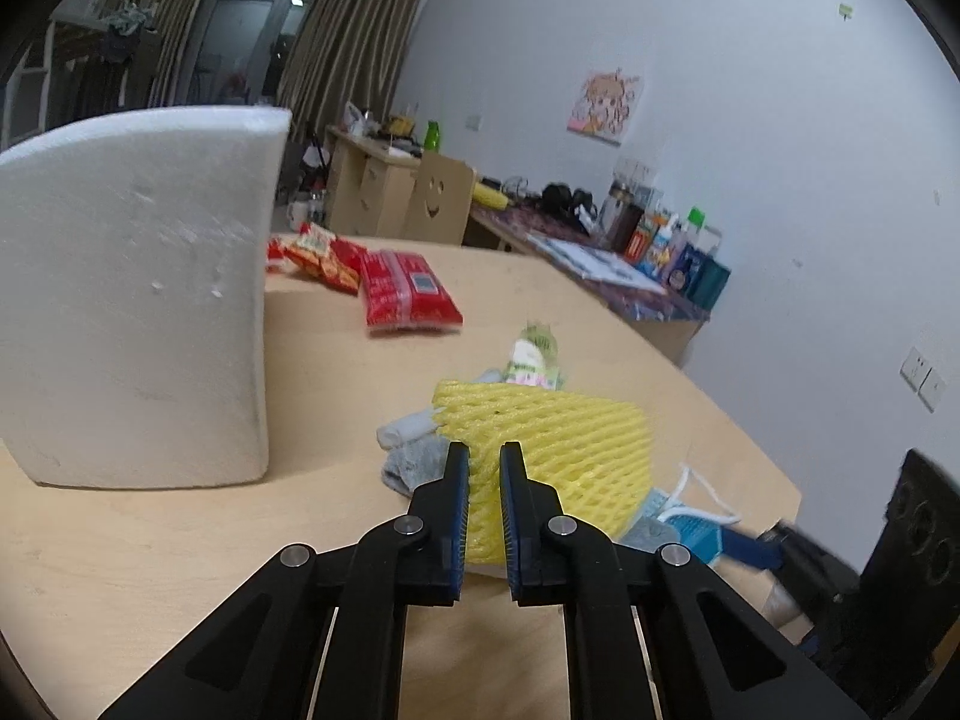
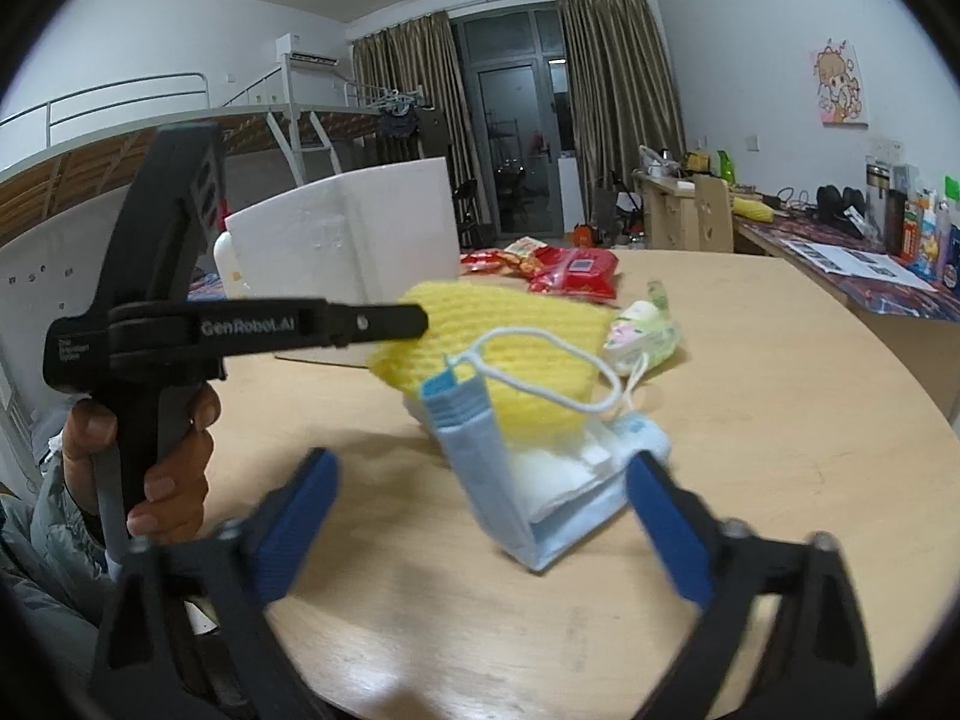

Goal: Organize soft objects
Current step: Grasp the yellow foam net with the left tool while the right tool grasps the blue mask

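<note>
A yellow foam net (image 1: 558, 438) lies on the wooden table (image 1: 180, 540) over grey socks (image 1: 414, 450). My left gripper (image 1: 485, 457) is shut on the net's near edge, and yellow foam shows between its pads. In the right wrist view the left gripper (image 2: 414, 318) meets the net (image 2: 498, 330) from the left, held by a person's hand (image 2: 168, 468). A folded blue face mask (image 2: 516, 480) stands in front of the net. My right gripper (image 2: 480, 465) is open and straddles the mask, its pads apart from it.
A tall white foam box (image 1: 138, 300) stands left of the pile. A red wipes pack (image 1: 408, 294), snack packets (image 1: 318, 252) and a green-white packet (image 1: 534, 357) lie farther back. White tissue (image 2: 558, 474) sits beside the mask. The table's edge (image 2: 888, 384) curves at the right.
</note>
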Available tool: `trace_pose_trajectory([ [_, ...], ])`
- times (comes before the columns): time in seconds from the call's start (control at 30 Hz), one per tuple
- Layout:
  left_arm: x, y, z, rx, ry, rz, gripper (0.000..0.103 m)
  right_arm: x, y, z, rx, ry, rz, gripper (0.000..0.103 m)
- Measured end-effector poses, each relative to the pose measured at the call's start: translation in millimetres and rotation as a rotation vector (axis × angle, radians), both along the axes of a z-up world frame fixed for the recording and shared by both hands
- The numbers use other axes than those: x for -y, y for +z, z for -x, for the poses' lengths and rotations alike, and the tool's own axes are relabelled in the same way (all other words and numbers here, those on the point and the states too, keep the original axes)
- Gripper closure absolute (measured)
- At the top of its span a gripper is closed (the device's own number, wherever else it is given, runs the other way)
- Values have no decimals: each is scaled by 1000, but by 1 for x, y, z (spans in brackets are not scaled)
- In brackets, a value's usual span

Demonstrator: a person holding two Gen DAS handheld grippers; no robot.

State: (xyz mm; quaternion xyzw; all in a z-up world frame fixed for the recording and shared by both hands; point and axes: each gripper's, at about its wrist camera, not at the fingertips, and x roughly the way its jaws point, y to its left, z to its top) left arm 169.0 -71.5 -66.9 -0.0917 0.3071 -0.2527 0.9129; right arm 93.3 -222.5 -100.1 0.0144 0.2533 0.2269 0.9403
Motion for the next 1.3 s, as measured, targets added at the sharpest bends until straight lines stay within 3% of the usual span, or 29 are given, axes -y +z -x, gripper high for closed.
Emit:
trace_pose_trajectory([
  [0.13,-3,5,5,26,0,17,92,-5,-7,-11,-54,-38,22,75],
  [0.2,-5,6,6,35,-4,31,92,-5,-11,-14,-67,-52,32,76],
  [0.27,-9,8,8,45,-3,46,92,-3,-10,-14,-70,-61,27,90],
  [0.4,-14,10,10,48,-1,74,92,3,0,-8,-38,-54,-15,91],
  [0.57,-26,16,13,85,33,127,92,19,20,-10,-21,-21,-144,92],
  [0.67,-42,25,18,139,90,174,92,42,32,-19,-60,-14,-283,92],
  [0.8,-47,26,19,145,127,162,93,74,40,-29,-99,18,-532,92],
  [0.93,-46,26,18,138,131,143,93,78,40,-34,-124,53,-645,92],
  [1.03,-46,29,23,167,149,126,93,77,46,-34,-106,-7,-605,92],
  [1.3,-58,37,27,182,206,86,93,87,74,-24,-16,-21,-624,92],
])
